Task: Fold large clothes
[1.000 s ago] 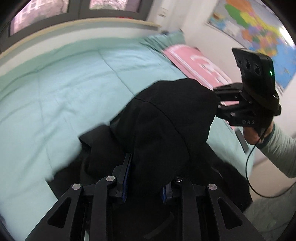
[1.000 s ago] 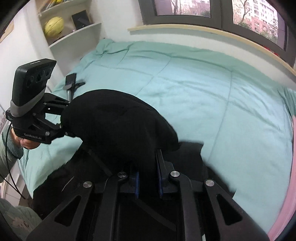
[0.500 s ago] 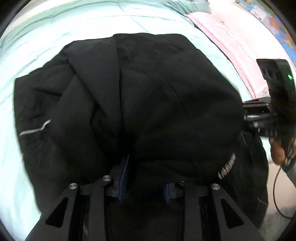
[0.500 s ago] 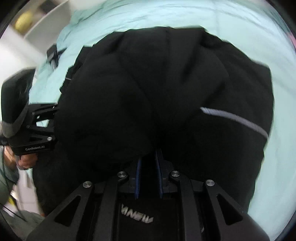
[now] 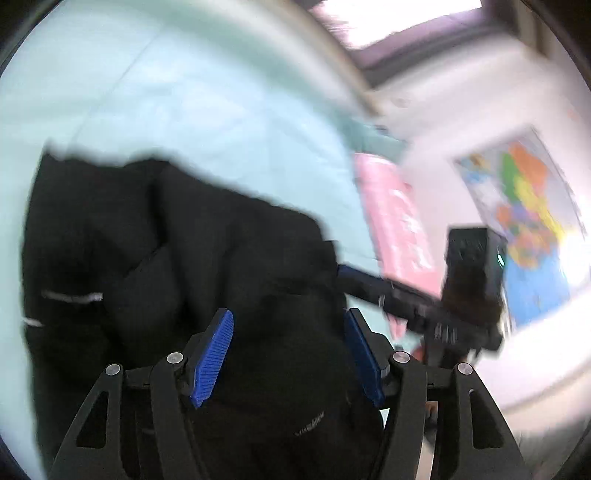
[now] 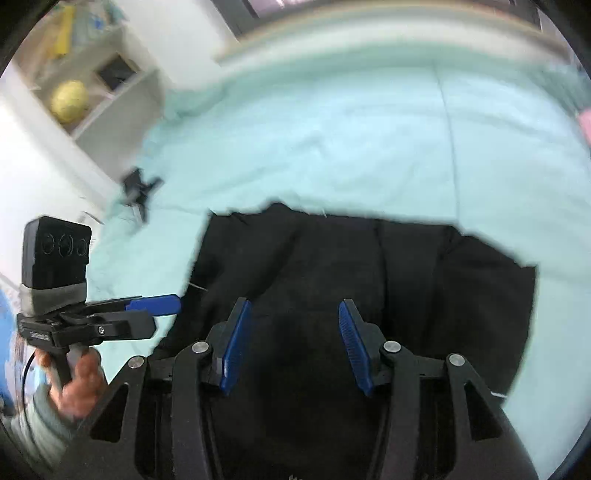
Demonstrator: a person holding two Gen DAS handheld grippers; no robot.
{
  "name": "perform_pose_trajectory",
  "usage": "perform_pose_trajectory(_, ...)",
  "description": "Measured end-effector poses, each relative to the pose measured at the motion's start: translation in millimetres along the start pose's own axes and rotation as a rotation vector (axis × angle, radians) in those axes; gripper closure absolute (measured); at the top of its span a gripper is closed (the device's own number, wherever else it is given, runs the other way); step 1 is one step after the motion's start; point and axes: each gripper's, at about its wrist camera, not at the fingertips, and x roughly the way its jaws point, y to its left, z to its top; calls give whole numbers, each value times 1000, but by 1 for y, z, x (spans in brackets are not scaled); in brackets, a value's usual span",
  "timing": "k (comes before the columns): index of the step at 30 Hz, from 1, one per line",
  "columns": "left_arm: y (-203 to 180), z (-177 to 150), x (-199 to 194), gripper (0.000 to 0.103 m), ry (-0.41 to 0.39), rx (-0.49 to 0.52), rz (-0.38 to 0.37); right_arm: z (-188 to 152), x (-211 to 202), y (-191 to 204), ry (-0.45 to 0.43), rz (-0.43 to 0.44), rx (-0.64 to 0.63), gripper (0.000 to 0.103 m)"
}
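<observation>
A large black garment [image 6: 369, 266] lies bunched and folded over on the pale green bed [image 6: 332, 140]. My right gripper [image 6: 295, 338] hovers just over its near edge. Its jaws are opening, the blue pads [image 6: 236, 343] stand apart, and black cloth shows below them without being pinched. In the left wrist view my left gripper [image 5: 288, 354] is also opening over the same black garment [image 5: 166, 258], its pads clear of the cloth. Each gripper shows in the other's view: the right gripper [image 5: 424, 306] at the garment's right side, the left gripper [image 6: 110, 317] in a hand at its left edge.
A pink pillow [image 5: 395, 221] lies at the bed's right end below a coloured wall map [image 5: 524, 221]. A small black object [image 6: 138, 188] rests on the bed's left part. White shelves with a yellow ball [image 6: 69, 101] stand beyond it, and a window sill [image 6: 369, 26] runs behind the bed.
Both grippers were shut on the lifted garment; they have sunk and opened, and the garment now lies folded over on the bed, free of the pads.
</observation>
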Motion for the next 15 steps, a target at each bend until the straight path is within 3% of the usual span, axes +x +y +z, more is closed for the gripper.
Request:
perform_pose_trajectory(2, 24, -12, 35, 40, 63, -60, 88, -16, 34, -7, 71, -87, -17, 50)
perform_pose_trajectory(4, 43, -21, 57, 44, 99, -64, 155, -29, 56, -13, 85, -92, -24, 52)
perform_pose_trajectory(9, 53, -19, 53, 45, 64, -164, 111, -29, 49, -12, 32, -76, 29, 52)
perform_pose_trajectory(11, 44, -20, 38, 45, 56, -156, 94, -30, 25, -2, 10, -54, 5, 50)
perform_pose_trajectory(15, 12, -33, 2, 45, 52, -74, 15, -58, -36, 33, -119, 25, -58, 49)
